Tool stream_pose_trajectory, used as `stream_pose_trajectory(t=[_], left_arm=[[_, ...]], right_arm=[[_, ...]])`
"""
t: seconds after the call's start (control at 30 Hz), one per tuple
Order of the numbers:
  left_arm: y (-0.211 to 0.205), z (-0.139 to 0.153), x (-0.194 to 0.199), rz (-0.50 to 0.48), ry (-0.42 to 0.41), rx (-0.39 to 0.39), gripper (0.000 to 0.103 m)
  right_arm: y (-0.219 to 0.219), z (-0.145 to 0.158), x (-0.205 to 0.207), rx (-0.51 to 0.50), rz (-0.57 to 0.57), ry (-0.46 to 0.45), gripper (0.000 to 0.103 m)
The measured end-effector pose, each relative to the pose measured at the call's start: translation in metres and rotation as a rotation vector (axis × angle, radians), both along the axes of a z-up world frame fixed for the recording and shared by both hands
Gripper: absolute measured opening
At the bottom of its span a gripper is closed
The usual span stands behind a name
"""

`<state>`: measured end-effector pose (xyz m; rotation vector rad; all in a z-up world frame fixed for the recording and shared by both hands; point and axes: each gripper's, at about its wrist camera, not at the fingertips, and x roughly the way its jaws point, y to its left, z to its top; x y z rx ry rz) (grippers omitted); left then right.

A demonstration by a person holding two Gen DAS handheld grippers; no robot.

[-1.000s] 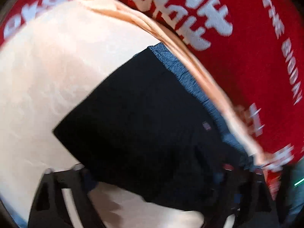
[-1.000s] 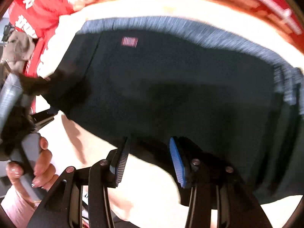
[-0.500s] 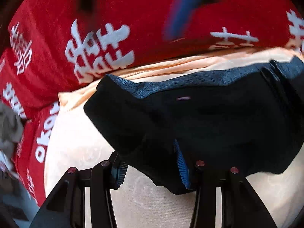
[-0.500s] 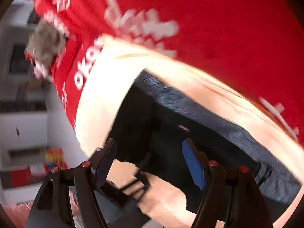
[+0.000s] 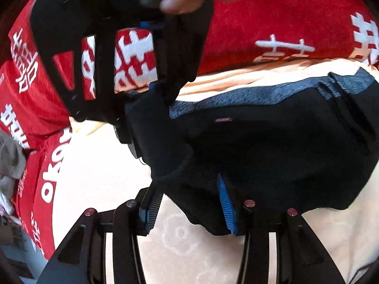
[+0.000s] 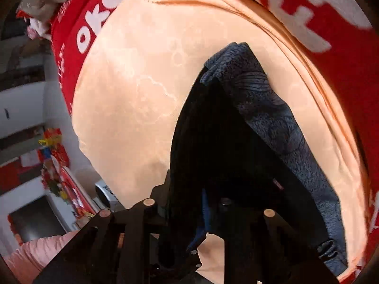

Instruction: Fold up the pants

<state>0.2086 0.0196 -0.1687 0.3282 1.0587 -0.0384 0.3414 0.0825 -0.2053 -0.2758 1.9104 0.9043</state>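
Note:
The black pants point(image 5: 272, 149) with a grey-blue waistband point(image 5: 248, 94) lie folded on a peach cloth point(image 5: 99, 165). My left gripper point(image 5: 189, 203) is open, its blue-padded fingers point(image 5: 226, 203) astride the near edge of the pants. My right gripper point(image 5: 142, 118) comes in from the upper left of the left wrist view and is shut on the left corner of the pants. In the right wrist view the pants point(image 6: 225, 146) drape over that gripper point(image 6: 187, 215) and hide its fingertips.
The peach cloth point(image 6: 142, 90) lies on a red blanket with white lettering point(image 5: 284, 23). A grey garment point(image 5: 9, 161) lies at the left edge. Room furniture and red decorations point(image 6: 54, 165) show beyond the bed.
My right gripper has swung in from above, come down onto the left corner of the pants and closed on it. My left gripper has stayed at the near edge.

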Motion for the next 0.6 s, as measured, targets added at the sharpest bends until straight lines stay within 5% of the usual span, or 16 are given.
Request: stream_pose_trajectory(t=[0.33, 0.6], left_arm=[[-0.054, 0.069, -0.001, -0.091, -0.061, -0.072, 0.047], [-0.152, 0.12, -0.014, -0.247, -0.098, -0.104, 0.047]], right_arm=[[-0.114, 0.056, -0.001, 0.271, -0.289, -0.009, 0.019], [-0.255, 0.109, -0.015, 0.471, -0.505, -0.073, 0.019]])
